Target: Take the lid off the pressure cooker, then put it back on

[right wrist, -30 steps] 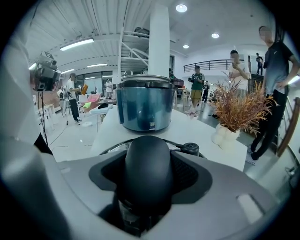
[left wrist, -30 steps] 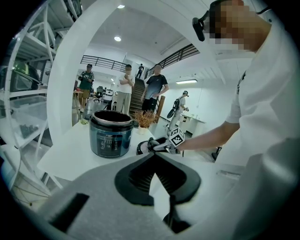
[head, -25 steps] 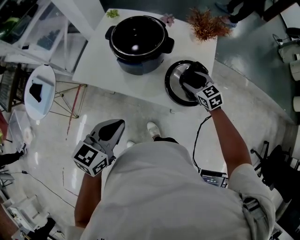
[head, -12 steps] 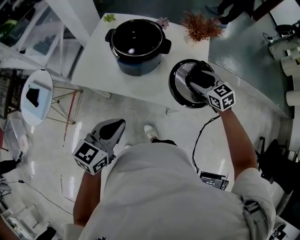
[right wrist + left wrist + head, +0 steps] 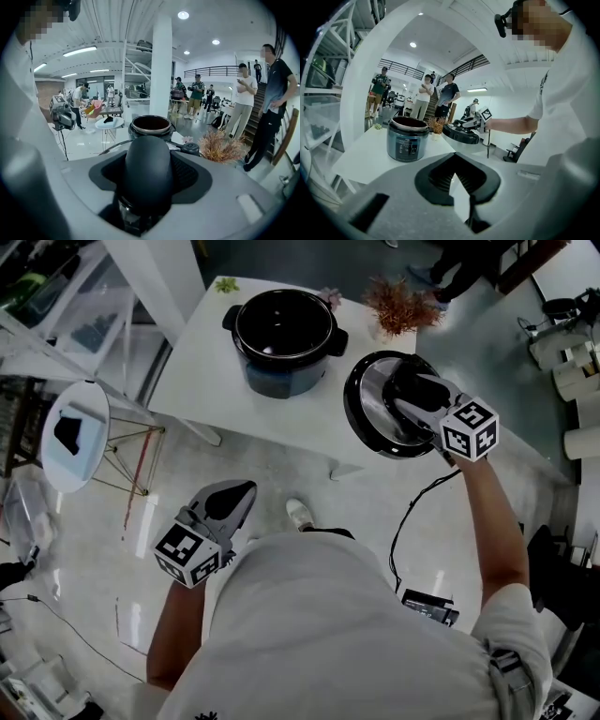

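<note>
The dark pressure cooker pot [image 5: 281, 334] stands uncovered on the white table [image 5: 202, 367]; it also shows in the left gripper view [image 5: 408, 138] and the right gripper view [image 5: 151, 125]. My right gripper [image 5: 412, 390] is shut on the black handle [image 5: 147, 173] of the round lid [image 5: 373, 413]. It holds the lid in the air to the right of the pot, over the table's right corner. My left gripper [image 5: 230, 495] hangs low beside my body, over the floor in front of the table. Its jaws [image 5: 454, 157] meet at the tips with nothing between them.
A dried reddish plant [image 5: 401, 298] and a small green plant [image 5: 225, 284] sit at the table's far edge. A round white side table [image 5: 75, 423] stands at the left. A white column [image 5: 160, 70] and several people [image 5: 243, 93] are beyond the table.
My right gripper has raised the lid off the table; it now hangs higher and nearer the camera. The left gripper has hardly moved.
</note>
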